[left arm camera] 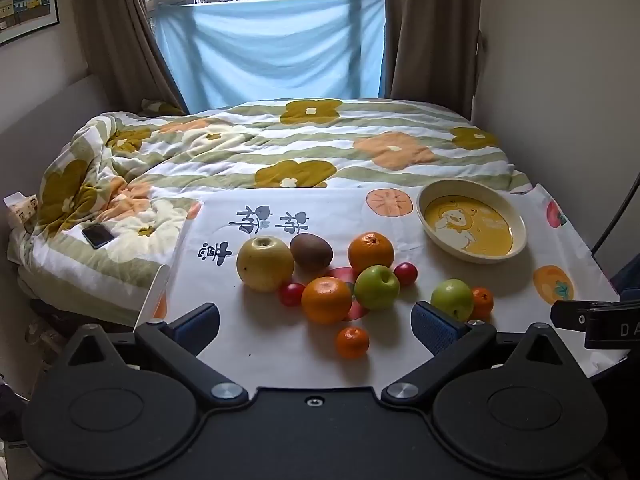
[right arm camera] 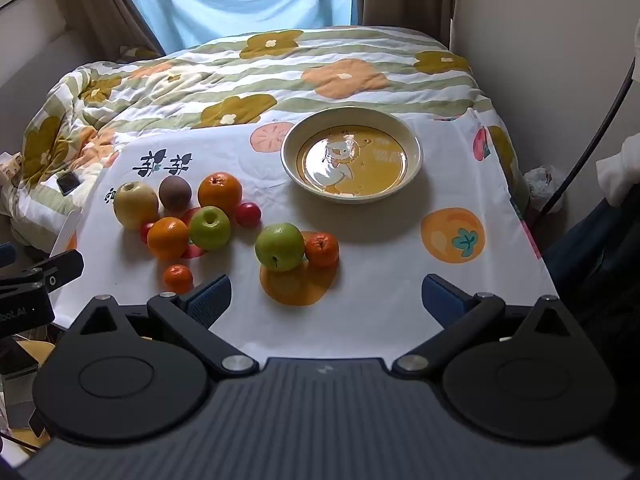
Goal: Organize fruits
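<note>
1. The left gripper (left arm camera: pixel 316 320) hovered at the near edge of the bench (left arm camera: pixel 280 352), its fingers (left arm camera: pixel 434 326) spread wide and holding nothing; a small mandarin (left arm camera: pixel 352 342) lay just beyond, between them.
2. The right gripper (right arm camera: pixel 326 298) likewise stood wide open and empty, with bare cloth between its fingers (right arm camera: pixel 210 298).
3. A green apple (right arm camera: pixel 280 246) touching a mandarin (right arm camera: pixel 322 249) sat just past that gap.
4. Farther left clustered a second green apple (right arm camera: pixel 210 227), two oranges (right arm camera: pixel 168 237), a yellow apple (right arm camera: pixel 135 205), a kiwi (right arm camera: pixel 175 192) and two red tomatoes (right arm camera: pixel 248 214).
5. The duck-printed plate (right arm camera: pixel 352 196) stood empty at the far right, with open cloth around it.
6. A bed (left arm camera: pixel 280 148) lay beyond the far edge.
</note>
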A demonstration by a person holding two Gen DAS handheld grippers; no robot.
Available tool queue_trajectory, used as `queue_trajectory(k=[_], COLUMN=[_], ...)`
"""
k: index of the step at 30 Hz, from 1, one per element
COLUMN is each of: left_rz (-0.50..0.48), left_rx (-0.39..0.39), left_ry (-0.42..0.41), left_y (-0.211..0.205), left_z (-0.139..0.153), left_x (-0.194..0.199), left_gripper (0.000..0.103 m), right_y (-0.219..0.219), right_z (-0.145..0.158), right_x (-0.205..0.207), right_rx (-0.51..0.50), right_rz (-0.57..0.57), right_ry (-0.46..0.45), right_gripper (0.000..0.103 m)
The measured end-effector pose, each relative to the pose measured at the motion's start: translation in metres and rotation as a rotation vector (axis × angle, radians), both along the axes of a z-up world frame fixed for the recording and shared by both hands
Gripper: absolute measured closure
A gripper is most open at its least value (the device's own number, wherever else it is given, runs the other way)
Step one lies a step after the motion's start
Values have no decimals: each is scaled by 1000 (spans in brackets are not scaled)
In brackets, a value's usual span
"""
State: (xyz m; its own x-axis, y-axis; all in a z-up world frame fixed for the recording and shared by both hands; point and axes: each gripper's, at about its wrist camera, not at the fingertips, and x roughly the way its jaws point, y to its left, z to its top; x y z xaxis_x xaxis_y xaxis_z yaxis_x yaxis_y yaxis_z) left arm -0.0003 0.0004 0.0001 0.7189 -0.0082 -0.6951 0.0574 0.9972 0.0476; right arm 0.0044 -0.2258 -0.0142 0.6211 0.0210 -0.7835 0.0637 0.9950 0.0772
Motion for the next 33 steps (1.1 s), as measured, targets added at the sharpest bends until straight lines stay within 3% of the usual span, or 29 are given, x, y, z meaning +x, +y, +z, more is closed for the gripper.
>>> queue_trajectory(k=[33], left_rz=[12], left_rx=[-3], left_ry=[-31], left_y=[6], left_z=[3], left_x=[-2], left_gripper=[0], right_y=[10], right_z=[1], right_x=[0], right_rx=[-8], right_rz=[-1], right_ry=[-8], right_gripper=[0])
